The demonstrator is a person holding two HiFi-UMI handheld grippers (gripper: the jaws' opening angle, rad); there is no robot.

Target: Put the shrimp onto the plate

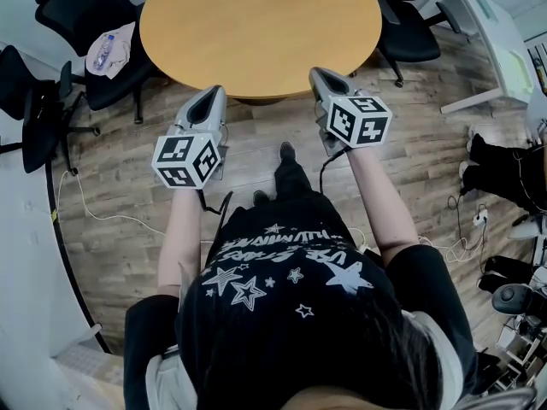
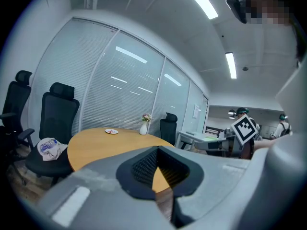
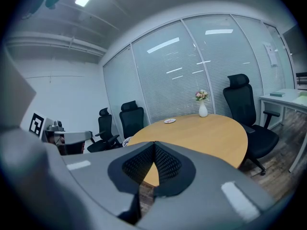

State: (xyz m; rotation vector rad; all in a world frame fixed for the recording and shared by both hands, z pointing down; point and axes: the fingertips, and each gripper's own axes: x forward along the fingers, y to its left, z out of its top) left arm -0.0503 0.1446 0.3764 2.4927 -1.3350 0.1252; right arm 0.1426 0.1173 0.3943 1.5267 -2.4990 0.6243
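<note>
**Round wooden table** [image 1: 256,28]: stands at 12 o'clock of the person [image 1: 291,314], with its near edge just beyond both grippers.

**Black office chairs** [image 1: 73,7]: set round the table from 9 o'clock to 3 o'clock. A pale bundle [image 1: 109,51] is laid on the seat at 10 o'clock.

**White desk** [image 1: 491,32]: seen at 2 o'clock, apart from the table.

**Left gripper** [image 1: 211,96]: held at 11 o'clock of the person and pointed toward the table edge, with its marker cube [image 1: 185,161] nearest the forearm. In the left gripper view the jaws are seen closed tip to tip with nothing gripped. Only the tabletop is seen through the wedge-shaped gap behind the tips.

**Right gripper** [image 1: 323,75]: held at 1 o'clock and pointed the same way, with its marker cube [image 1: 359,120] turned upward. In the right gripper view the jaws are likewise clenched tip to tip on nothing.

**Vase** [image 3: 203,110]: stands upright on the far part of the table, with flowers in it.

**Plate** [image 3: 170,120]: small and pale, lying at 9 o'clock of the vase and apart from it. It is far from both grippers.

**Shrimp**: cannot be made out with certainty. A reddish fleck is seen on the plate in the left gripper view, but it is too small to identify. Its long axis and heading therefore cannot be told.
</note>
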